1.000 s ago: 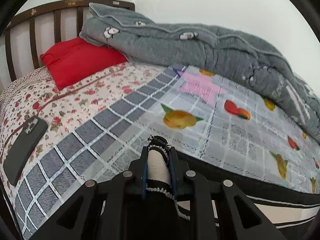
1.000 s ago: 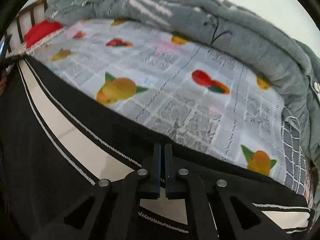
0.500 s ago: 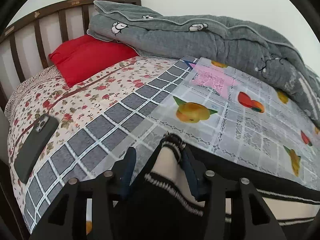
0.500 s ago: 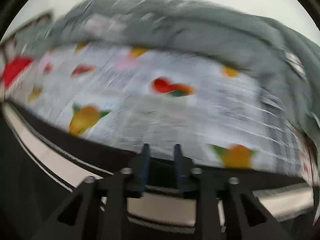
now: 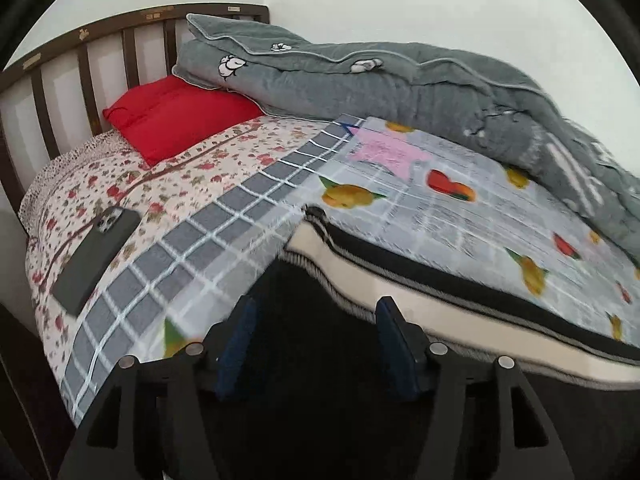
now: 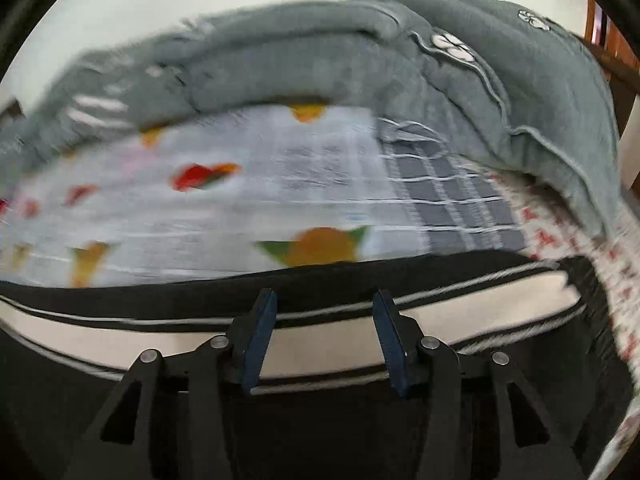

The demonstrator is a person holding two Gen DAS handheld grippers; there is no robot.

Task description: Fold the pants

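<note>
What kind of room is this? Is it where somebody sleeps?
Most likely a bedroom. There is a bed with a dark wooden headboard, a red pillow beside it, and a thick grey quilt bunched along the wall.

Each camera sat just behind its own hand-held gripper and looked forward and down along the two fingers. The left wrist view, over the left hand-held gripper [image 5: 314,312], faced across the bed [image 5: 224,216] toward the headboard [image 5: 84,60] and red pillow [image 5: 176,116], close above the pants [image 5: 420,304]. The right wrist view, over the right hand-held gripper [image 6: 322,308], was blurred and faced the grey quilt [image 6: 360,52] along the wall. Both views shared the pants' striped band, the fruit-print sheet [image 5: 460,216] and the quilt.
</note>
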